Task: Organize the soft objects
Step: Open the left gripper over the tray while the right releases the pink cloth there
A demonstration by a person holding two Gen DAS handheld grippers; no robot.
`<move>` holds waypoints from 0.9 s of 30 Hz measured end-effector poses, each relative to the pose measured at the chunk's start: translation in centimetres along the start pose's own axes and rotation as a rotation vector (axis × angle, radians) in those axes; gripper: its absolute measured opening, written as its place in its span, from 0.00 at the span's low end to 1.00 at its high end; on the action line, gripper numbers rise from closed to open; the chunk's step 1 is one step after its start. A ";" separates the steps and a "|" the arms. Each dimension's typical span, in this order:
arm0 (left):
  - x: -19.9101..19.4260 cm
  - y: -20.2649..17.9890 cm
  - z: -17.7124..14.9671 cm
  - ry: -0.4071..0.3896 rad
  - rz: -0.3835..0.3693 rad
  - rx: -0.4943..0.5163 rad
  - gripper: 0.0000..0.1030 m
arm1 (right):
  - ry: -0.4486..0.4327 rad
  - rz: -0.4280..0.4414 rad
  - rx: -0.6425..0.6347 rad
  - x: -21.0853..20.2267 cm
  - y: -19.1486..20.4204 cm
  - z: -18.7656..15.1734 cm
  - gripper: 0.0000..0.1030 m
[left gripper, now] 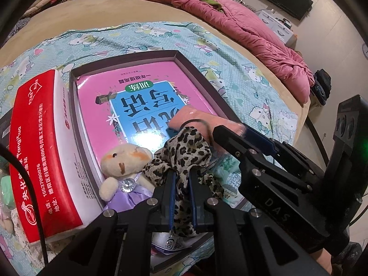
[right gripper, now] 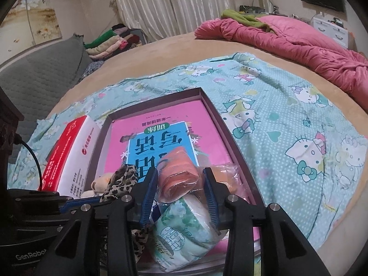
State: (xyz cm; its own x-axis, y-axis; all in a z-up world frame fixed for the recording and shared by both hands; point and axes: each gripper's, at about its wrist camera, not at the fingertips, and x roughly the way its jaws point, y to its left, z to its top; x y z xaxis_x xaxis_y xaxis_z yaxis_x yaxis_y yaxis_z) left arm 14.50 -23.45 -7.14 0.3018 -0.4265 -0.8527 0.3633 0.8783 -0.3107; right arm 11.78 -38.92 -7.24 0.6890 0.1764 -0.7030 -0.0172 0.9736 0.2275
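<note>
We pinch a leopard-print cloth (left gripper: 184, 151) in our left gripper (left gripper: 181, 179) over the tray (left gripper: 197, 69); our right gripper (right gripper: 180, 184) stands parted around a wrapped orange roll (right gripper: 177, 174), while teddy bear (left gripper: 124, 158) and tissue pack (right gripper: 184, 237) already lie inside, sorting seemingly half done

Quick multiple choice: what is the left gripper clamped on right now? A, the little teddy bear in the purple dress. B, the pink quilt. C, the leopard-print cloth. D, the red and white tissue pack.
C: in the left wrist view the left gripper has its blue pads pressed together on the leopard-print cloth, while the teddy bear lies free beside it in the box.
</note>
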 end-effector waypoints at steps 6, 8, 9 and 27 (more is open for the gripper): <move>0.2 -0.1 0.0 0.003 -0.010 -0.003 0.12 | -0.035 -0.008 0.025 -0.8 -0.5 0.2 0.52; 0.2 -0.1 0.1 0.004 -0.014 -0.002 0.15 | -0.049 -0.014 0.040 -1.0 -0.8 0.3 0.52; 0.2 -0.1 0.1 0.002 -0.014 -0.004 0.18 | -0.053 -0.016 0.045 -1.2 -1.0 0.4 0.53; -1.9 -0.6 0.0 -0.029 -0.034 0.000 0.48 | -0.129 -0.054 0.144 -3.2 -3.0 0.7 0.65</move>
State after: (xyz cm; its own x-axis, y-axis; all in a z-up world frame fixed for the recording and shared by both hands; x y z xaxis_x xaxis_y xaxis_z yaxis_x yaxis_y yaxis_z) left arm 13.76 -23.13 -5.33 0.3150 -0.4621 -0.8290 0.3734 0.8634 -0.3394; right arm 10.11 -42.47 -5.21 0.7733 0.0952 -0.6269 0.1202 0.9487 0.2924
